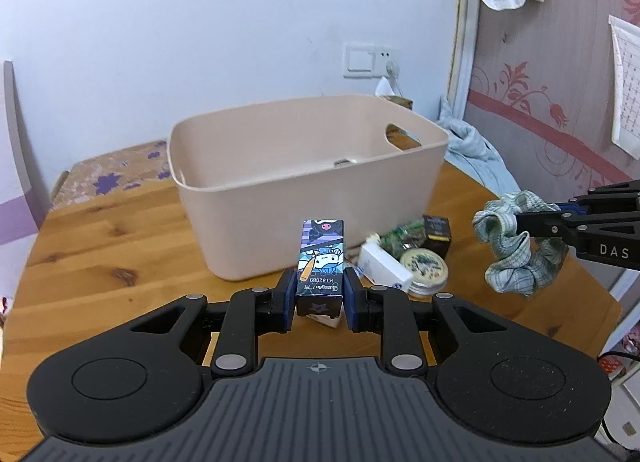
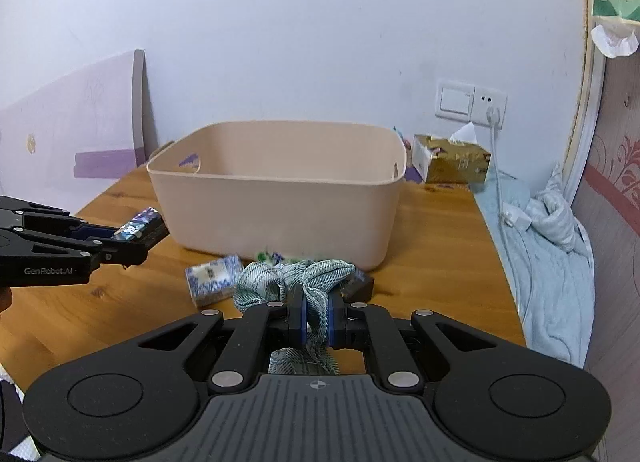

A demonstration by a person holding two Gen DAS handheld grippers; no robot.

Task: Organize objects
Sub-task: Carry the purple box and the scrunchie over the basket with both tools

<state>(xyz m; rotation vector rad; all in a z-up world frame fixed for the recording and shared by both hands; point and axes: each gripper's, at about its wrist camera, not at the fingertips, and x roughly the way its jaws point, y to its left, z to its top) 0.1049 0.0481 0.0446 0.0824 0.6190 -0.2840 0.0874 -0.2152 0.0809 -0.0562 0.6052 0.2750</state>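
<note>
My left gripper is shut on a small cartoon-printed box, held above the wooden table in front of the beige plastic bin. It also shows in the right wrist view with the box. My right gripper is shut on a green-and-white checked scrunchie, near the bin. In the left wrist view the right gripper holds the scrunchie in the air at right.
On the table by the bin lie a white box, a round tin, a dark small box and a green packet. A blue-patterned box lies there. A tissue box and light cloth sit at right.
</note>
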